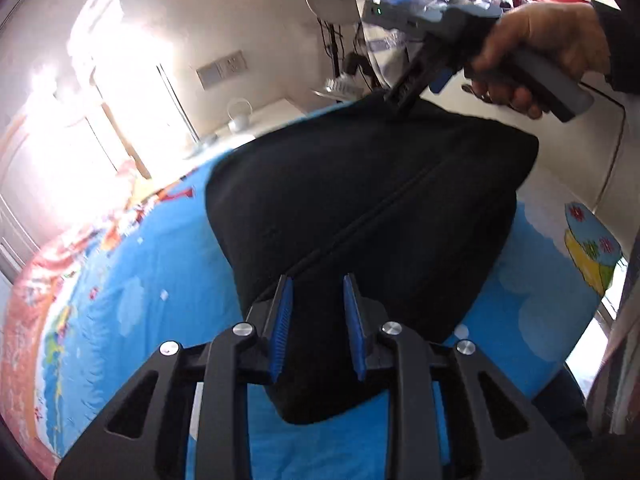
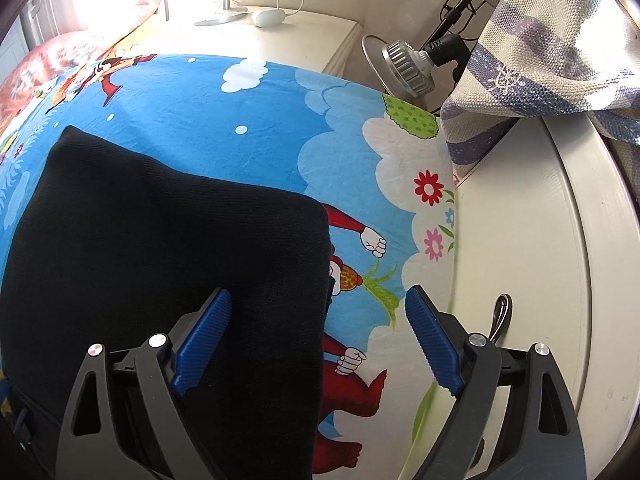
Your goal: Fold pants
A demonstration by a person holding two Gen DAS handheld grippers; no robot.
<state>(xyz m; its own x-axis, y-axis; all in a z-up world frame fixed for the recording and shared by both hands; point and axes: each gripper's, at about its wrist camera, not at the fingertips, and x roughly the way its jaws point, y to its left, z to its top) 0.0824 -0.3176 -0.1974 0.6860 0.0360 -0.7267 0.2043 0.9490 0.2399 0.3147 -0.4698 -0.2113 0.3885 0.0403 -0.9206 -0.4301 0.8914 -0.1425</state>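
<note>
right gripper (image 2: 318,330): your jaws stand spread wide over the near right edge of the pants (image 2: 168,248), one pad above the black cloth and the other above the bedsheet (image 2: 280,120); nothing is pinched
left gripper (image 1: 318,320): your blue pads (image 1: 282,316) sit fairly close together with a clear gap between them; the black cloth lies beneath that gap and I cannot tell whether any of it is caught
right hand (image 1: 536,52): seen from the left wrist view, it grips the handle at the far corner of the pants, fingers tipped down onto the cloth
pants: a compact black bundle lying flat on the bedsheet, a seam running across its top, corners roughly squared
bedsheet: blue cartoon print, showing all round the pants
step in hand: by my judgement, a fold has been laid down and you are letting go of it
next move: lift both tools straight off the pants without dragging the top layer, then judge whether one more fold or a smoothing press along the seam is needed
nightstand (image 2: 304,40): beyond the far side of the pants, well apart
</note>
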